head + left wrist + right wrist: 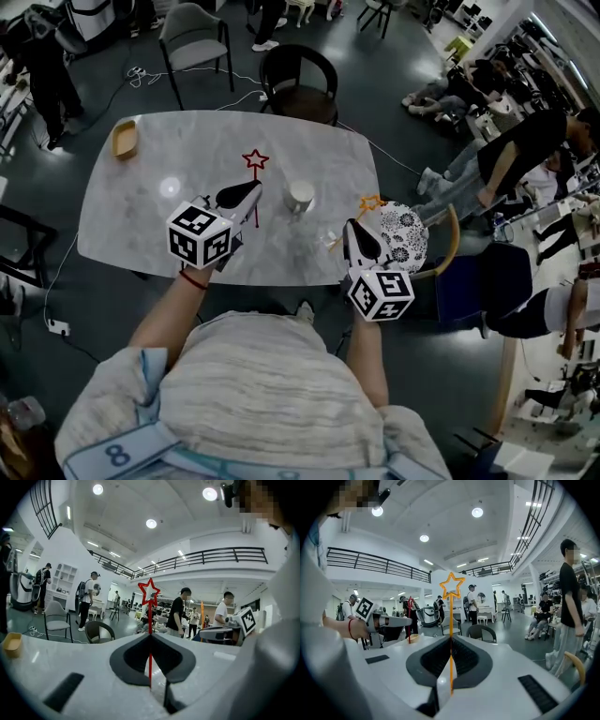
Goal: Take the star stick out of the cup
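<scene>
A red star stick (255, 161) stands upright between the jaws of my left gripper (249, 194), which is shut on its stem over the marble table (150, 206). In the left gripper view the red star stick (149, 591) rises from the closed left gripper (150, 637). My right gripper (354, 231) is shut on an orange star stick (371, 202) at the table's right edge. In the right gripper view the orange star stick (452, 585) rises from the closed right gripper (451, 639). A white cup (300, 195) stands on the table between the two grippers, apart from both.
A small yellow tray (124, 139) lies at the table's far left corner. A dark round chair (298, 82) and a grey chair (192, 37) stand behind the table. A chair with a patterned cushion (409, 234) stands at the right. Several people are around the room.
</scene>
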`<state>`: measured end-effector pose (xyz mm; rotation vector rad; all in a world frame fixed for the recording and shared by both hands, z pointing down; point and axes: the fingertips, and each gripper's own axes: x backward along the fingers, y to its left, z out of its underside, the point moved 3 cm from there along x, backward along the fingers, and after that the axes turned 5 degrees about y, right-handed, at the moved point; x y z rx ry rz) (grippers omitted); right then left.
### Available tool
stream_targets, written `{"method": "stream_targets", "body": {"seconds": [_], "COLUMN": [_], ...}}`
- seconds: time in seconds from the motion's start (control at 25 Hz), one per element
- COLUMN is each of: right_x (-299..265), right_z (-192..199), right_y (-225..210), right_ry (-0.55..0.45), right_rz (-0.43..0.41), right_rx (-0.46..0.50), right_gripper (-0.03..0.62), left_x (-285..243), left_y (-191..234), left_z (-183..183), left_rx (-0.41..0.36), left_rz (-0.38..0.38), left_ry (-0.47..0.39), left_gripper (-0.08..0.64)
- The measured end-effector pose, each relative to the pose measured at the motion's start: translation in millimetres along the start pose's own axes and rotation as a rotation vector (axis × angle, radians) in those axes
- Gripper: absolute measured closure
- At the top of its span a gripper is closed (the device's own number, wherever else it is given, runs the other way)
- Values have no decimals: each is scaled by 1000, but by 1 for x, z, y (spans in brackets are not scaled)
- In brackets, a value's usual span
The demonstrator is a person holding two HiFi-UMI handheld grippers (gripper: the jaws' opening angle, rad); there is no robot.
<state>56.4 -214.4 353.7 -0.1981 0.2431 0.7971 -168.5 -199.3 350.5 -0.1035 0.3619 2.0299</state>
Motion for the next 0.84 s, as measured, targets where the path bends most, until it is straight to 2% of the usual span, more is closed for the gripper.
{"method": "stream_targets", "body": {"seconds": [0.84], "right_x": [0], "right_z": [2], "right_y": [2], "right_ry": [5], "right_rz": [-2], "right_rx": [-7], "right_gripper": [580], "left_x": [-1], "left_y": [-1], "left_z": [2], "left_rx": [22], "left_rz": [7], "left_ry": [-3], "left_gripper": [545]}}
